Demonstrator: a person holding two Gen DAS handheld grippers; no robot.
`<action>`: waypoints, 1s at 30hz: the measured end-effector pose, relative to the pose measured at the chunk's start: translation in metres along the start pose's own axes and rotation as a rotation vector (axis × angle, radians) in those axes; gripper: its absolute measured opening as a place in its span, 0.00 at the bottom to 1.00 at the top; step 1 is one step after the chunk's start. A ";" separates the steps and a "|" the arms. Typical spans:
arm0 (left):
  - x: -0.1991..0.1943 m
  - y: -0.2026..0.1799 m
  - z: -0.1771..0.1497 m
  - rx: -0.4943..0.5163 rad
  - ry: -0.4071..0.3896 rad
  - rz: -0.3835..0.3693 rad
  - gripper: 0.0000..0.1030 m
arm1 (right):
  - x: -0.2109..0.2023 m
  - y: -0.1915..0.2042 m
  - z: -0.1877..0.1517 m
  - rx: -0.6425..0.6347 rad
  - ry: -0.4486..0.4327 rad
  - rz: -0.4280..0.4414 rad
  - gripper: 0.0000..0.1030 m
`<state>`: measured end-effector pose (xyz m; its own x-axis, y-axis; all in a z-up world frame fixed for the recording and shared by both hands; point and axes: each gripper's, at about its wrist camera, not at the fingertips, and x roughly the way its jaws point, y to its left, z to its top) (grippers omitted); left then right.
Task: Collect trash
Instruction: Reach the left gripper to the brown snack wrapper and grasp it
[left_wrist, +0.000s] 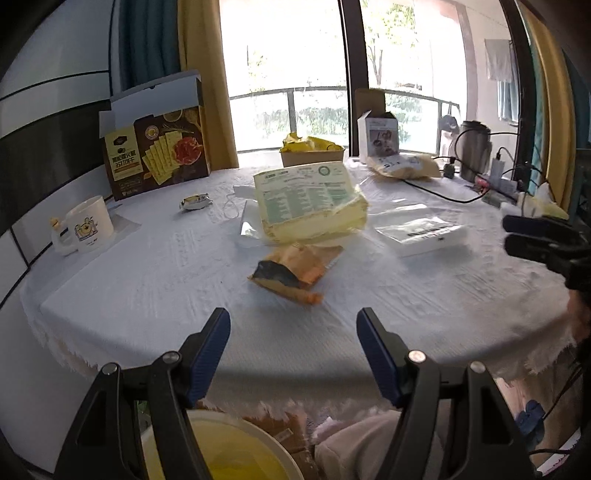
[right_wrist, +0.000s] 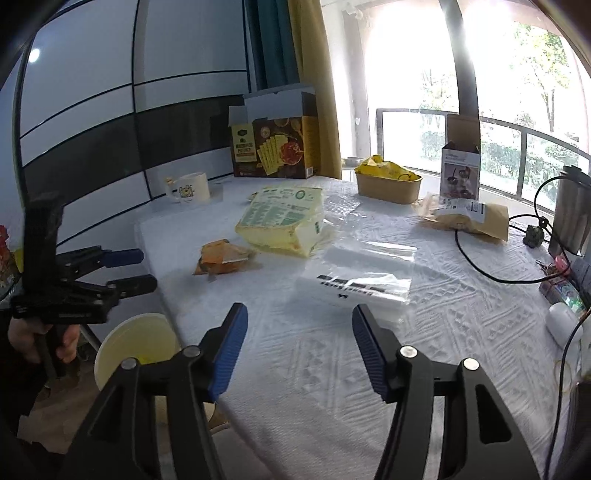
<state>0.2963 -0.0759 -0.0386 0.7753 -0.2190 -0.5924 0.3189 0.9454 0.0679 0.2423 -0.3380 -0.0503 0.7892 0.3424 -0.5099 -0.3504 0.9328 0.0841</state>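
left wrist view: the left claw (left_wrist: 293, 345) stands wide apart and holds nothing, its ribbed blue pads hanging over the near edge of a table (left_wrist: 147, 295) draped in a white embossed cloth. straight ahead of the jaws lies an orange wrapper (left_wrist: 291, 273), crumpled and glossy. just beyond it sits a flat yellow packet (left_wrist: 310, 201) with green print. below the claw, off the table, is a round pale bin (left_wrist: 240, 446) with a yellow lining. far right, the right claw (left_wrist: 532, 236) shows as dark tips.

right wrist view: the right claw (right_wrist: 299, 345) is empty too, jaws apart. just ahead lies a clear plastic bag (right_wrist: 360, 273), flat and slippery. the wrapper (right_wrist: 221, 258) and packet (right_wrist: 282, 219) lie ahead to the left. the bin (right_wrist: 136, 347) sits low to the left, under the left claw (right_wrist: 131, 269).

the step looks like reaching for trash; thin film probably needs a low pinch at a raised edge or crease.
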 end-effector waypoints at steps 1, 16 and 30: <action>0.006 0.002 0.004 0.000 0.007 -0.005 0.69 | 0.001 -0.003 0.001 0.000 0.008 -0.007 0.56; 0.087 -0.001 0.053 0.177 0.067 -0.122 0.69 | 0.044 -0.034 0.017 -0.027 0.130 -0.103 0.64; 0.107 0.007 0.039 0.130 0.079 -0.179 0.47 | 0.080 -0.072 0.020 0.135 0.242 -0.137 0.72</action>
<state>0.4029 -0.1017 -0.0704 0.6564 -0.3562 -0.6650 0.5191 0.8529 0.0555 0.3406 -0.3754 -0.0798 0.6756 0.1905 -0.7122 -0.1661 0.9805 0.1047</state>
